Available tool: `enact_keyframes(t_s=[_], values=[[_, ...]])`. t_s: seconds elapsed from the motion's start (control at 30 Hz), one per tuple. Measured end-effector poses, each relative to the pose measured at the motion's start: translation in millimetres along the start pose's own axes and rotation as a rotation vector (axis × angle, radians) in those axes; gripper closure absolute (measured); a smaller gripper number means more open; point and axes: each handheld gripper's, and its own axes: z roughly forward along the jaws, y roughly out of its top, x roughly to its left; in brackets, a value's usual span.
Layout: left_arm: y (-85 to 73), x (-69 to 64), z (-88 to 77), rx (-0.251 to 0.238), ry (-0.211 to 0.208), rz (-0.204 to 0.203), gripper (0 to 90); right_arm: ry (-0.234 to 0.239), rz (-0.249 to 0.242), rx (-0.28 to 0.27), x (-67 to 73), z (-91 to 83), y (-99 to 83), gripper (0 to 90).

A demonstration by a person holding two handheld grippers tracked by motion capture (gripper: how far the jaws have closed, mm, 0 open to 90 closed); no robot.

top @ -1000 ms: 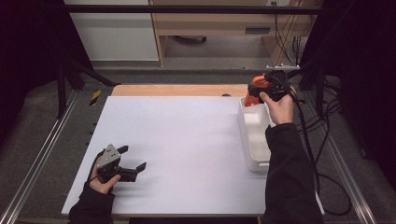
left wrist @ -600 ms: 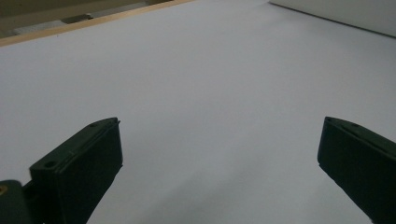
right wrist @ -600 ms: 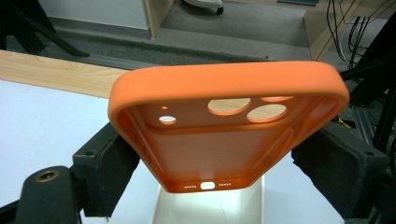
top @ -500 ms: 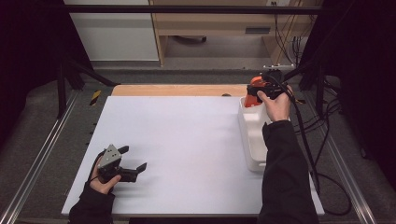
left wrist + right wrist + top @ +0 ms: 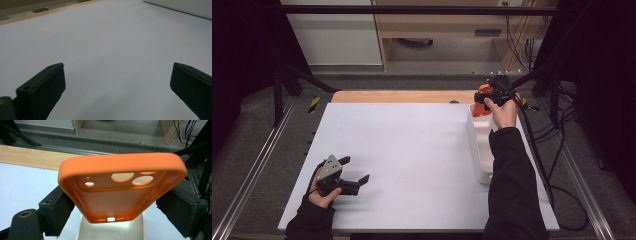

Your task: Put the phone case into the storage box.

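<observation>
My right tongs [image 5: 117,202] pinch the orange phone case [image 5: 120,187] by its sides above the far end of the white tray [image 5: 479,150]. I judge I'm lifting it out; next comes carrying it over the surface [image 5: 412,150]. My left tongs [image 5: 354,172] rest spread and empty.

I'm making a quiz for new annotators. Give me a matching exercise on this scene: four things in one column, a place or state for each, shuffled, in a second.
1. right gripper
2. left gripper
3. white tray
4. phone case

a. open, over bare table
b. orange, camera holes at its far end
c. at the table's right edge
d. shut on something, above the tray's far end

Pairs: 1-d, 2-a, 3-c, 4-b
</observation>
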Motion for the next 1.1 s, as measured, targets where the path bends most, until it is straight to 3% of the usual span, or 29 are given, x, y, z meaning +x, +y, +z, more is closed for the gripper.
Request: enact_keyframes(t_s=[1.1], values=[[-0.7,-0.1,1.5,0.009,-0.002,0.004,0.0,-0.030,0.028,0.084,4.0,36.2,-12.7,15.7]])
